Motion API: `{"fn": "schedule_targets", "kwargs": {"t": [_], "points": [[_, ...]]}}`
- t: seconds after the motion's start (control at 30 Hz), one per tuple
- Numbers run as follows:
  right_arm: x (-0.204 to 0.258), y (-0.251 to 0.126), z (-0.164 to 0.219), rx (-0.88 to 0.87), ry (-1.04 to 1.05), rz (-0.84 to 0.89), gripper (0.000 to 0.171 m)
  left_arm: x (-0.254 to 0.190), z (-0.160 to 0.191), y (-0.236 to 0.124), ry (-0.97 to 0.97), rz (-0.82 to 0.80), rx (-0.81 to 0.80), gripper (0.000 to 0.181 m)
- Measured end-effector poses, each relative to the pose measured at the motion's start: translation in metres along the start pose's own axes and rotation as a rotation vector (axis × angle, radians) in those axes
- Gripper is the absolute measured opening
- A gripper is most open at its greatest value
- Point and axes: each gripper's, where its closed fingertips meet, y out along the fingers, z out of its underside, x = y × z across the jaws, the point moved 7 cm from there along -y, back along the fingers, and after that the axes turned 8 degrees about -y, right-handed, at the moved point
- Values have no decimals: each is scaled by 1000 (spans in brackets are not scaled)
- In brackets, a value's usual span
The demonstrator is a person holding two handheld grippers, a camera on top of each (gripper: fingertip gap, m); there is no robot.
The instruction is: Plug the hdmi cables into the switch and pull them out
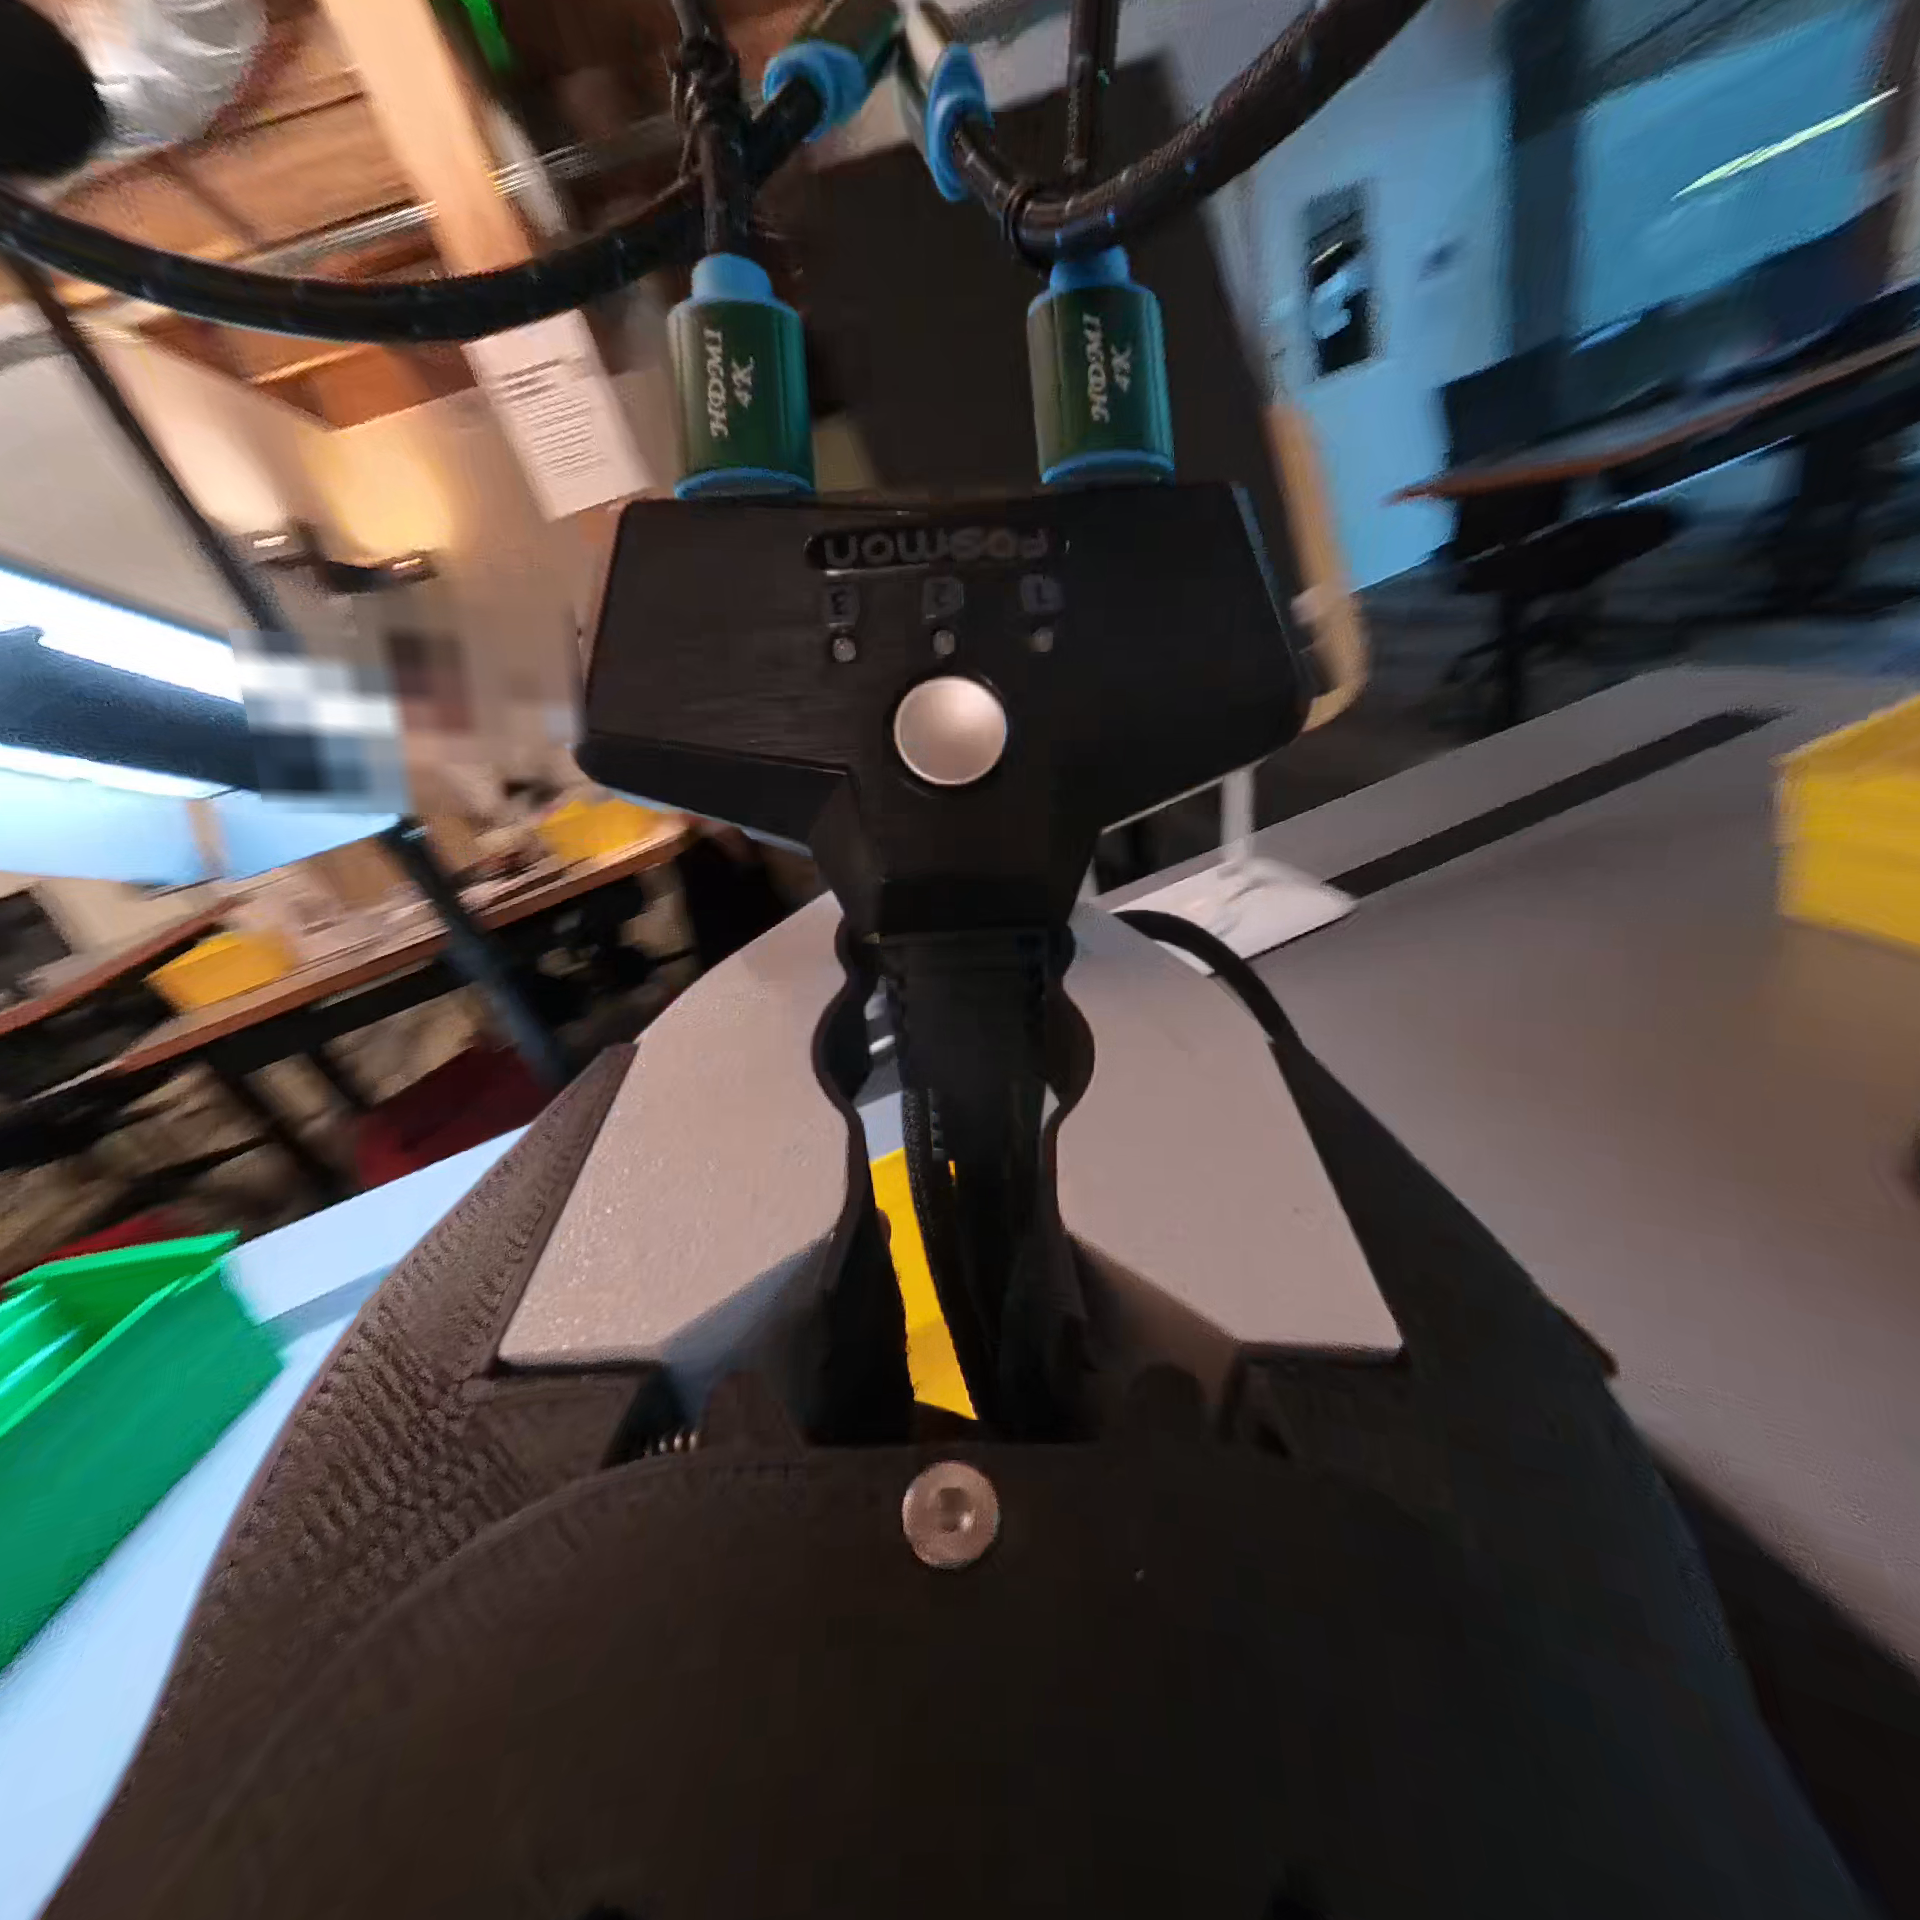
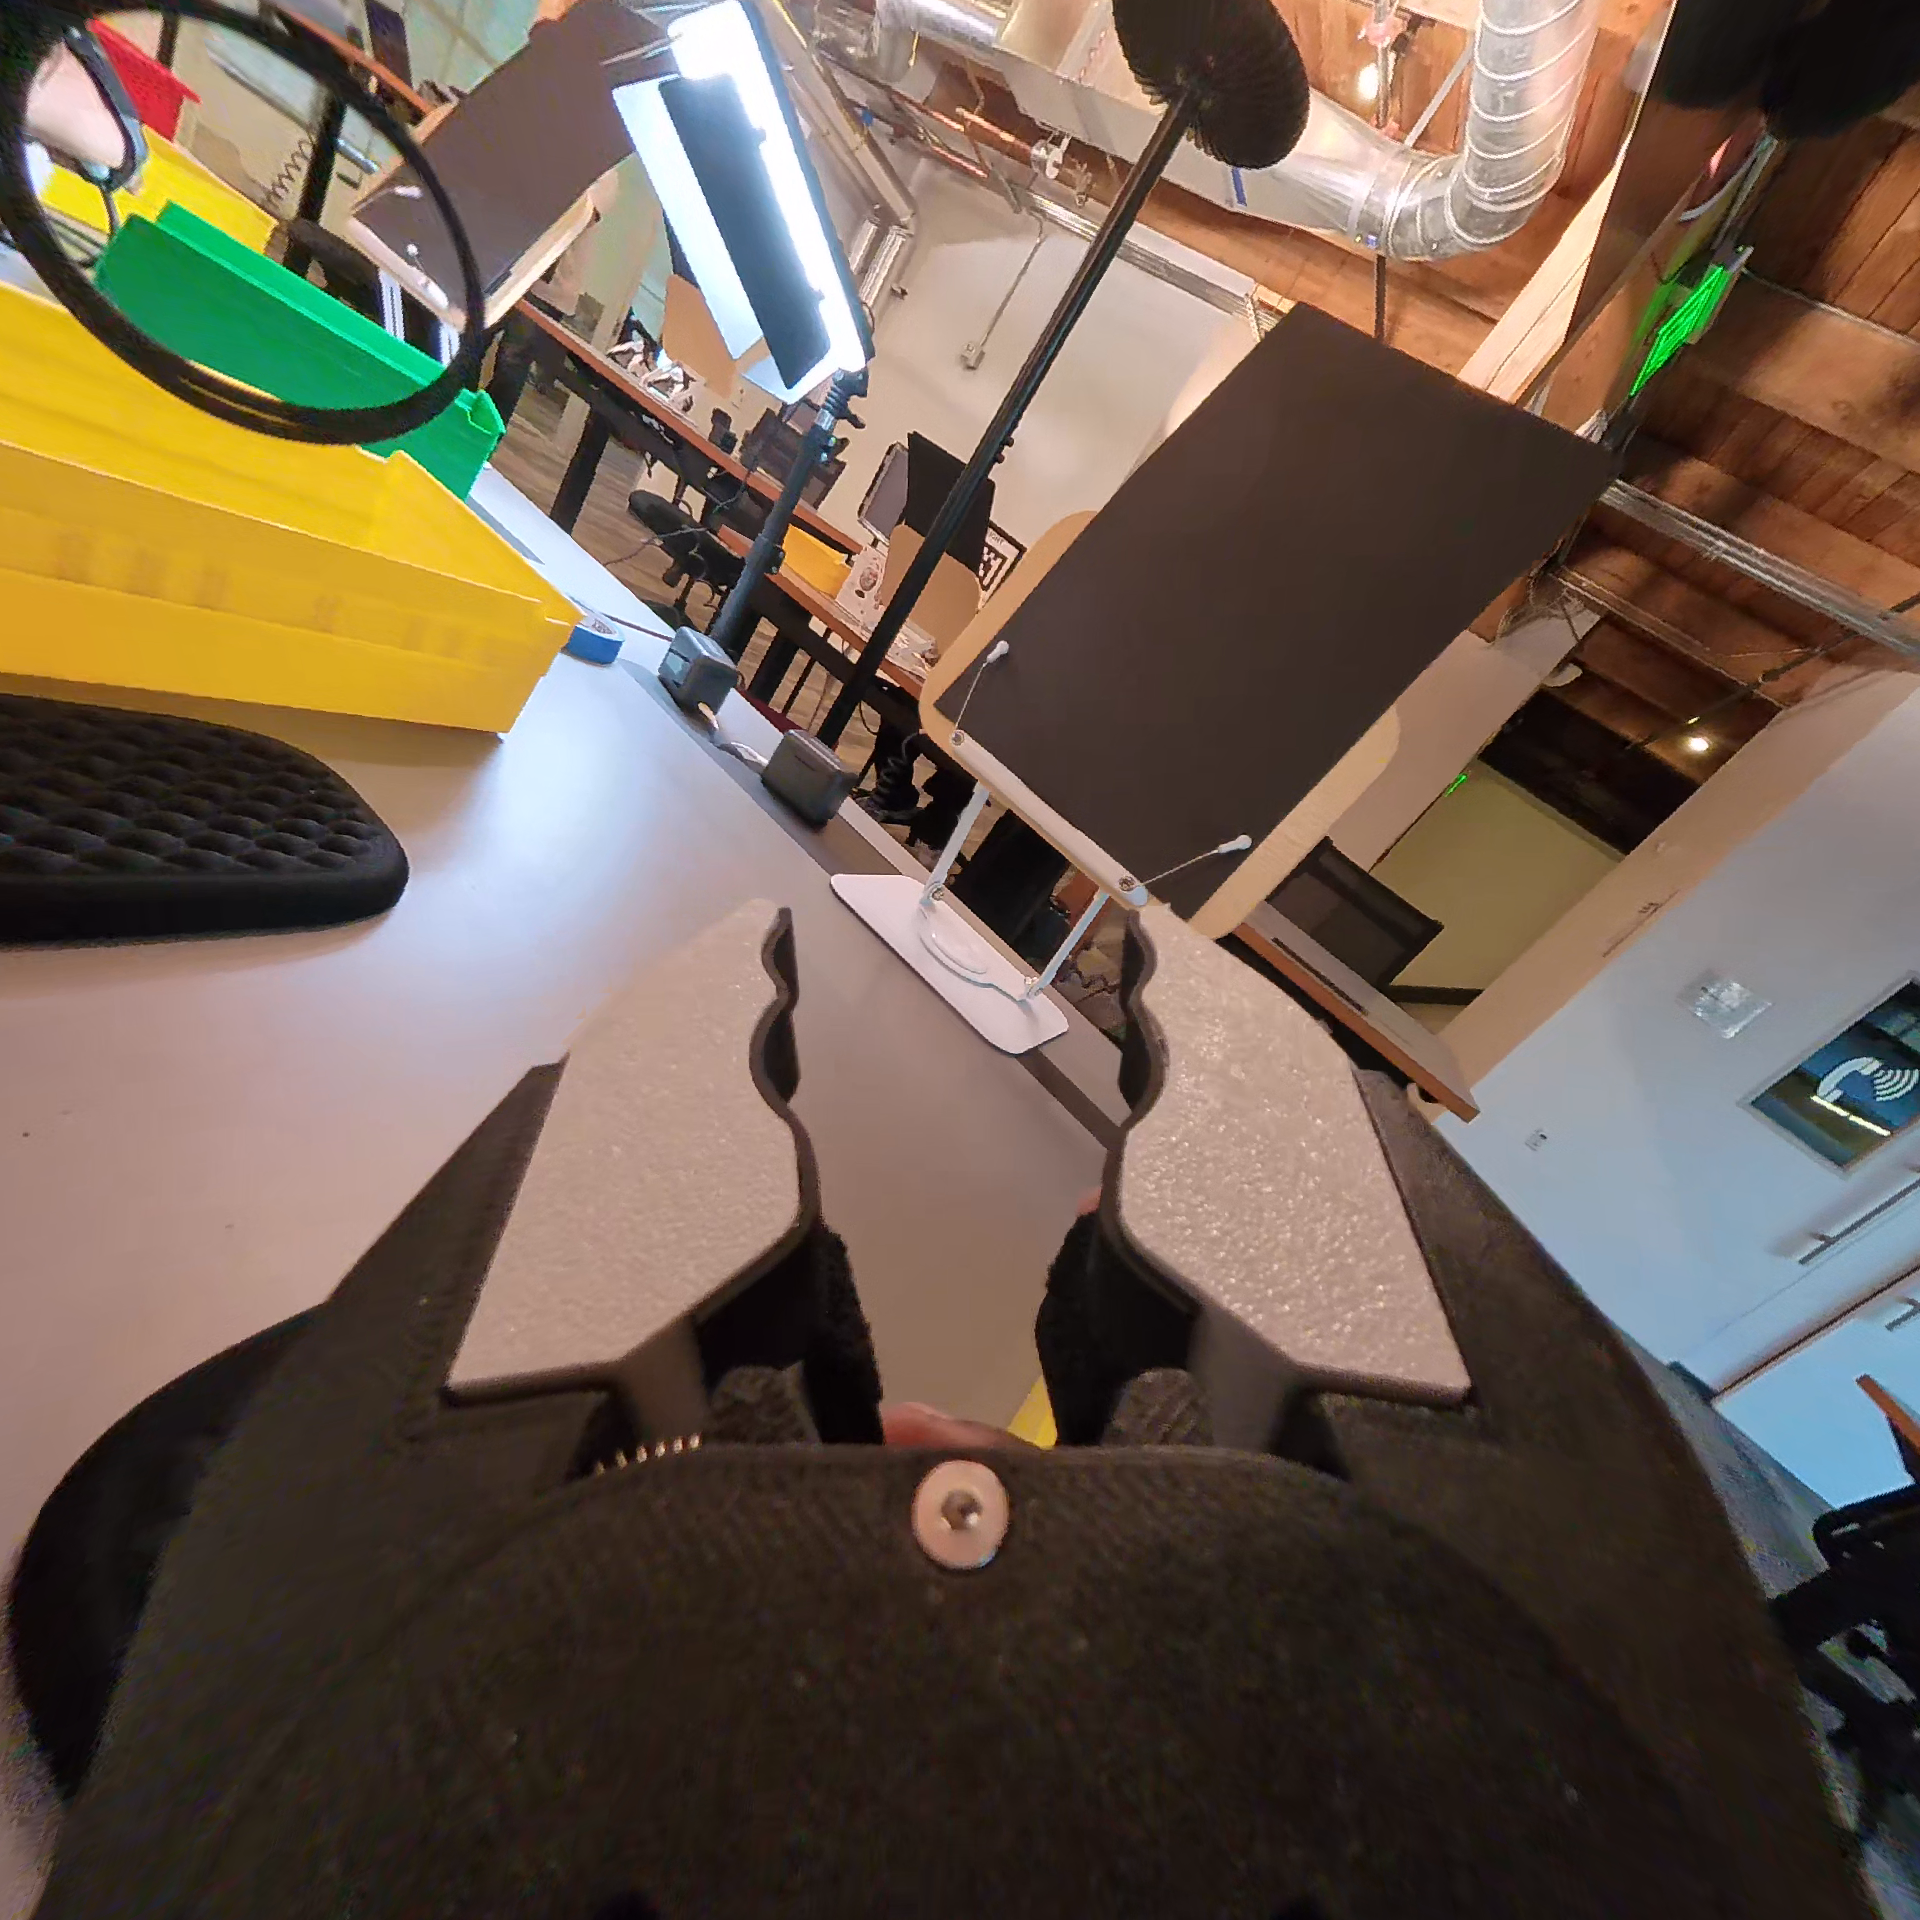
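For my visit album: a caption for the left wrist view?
Left gripper holds a black HDMI switch aloft with two green HDMI plugs inserted.

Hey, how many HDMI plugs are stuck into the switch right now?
2. One green plug sits in the far edge of the switch on the left, the other plug on the right. The left claw holds the switch; side ports are hidden.

Behind the switch [image 1: 940, 665] the room smeared into blur, both plugged cables [image 1: 1101, 197] ran off the top edge, the switch's own lead [image 1: 961, 1143] vanished between the fingers [image 1: 717, 1174], and its third port stayed hidden.
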Motion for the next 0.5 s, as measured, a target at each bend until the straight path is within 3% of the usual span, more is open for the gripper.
{"fn": "schedule_targets", "kwargs": {"t": [0.1, 0.23, 0.37, 0.5], "points": [[9, 8, -6, -59, 41, -36, 56, -45, -12, 1, -38, 147, -102, 30], [28, 26, -28, -299, 311, -125, 48, -109, -5, 6, -24, 198, -190, 29], [48, 49, -49, -468, 515, -228, 44, -172, 18, 15, 16, 251, -167, 29], [64, 79, -58, -508, 694, -383, 45, -220, 43, 22, 76, 301, -115, 30]]}}
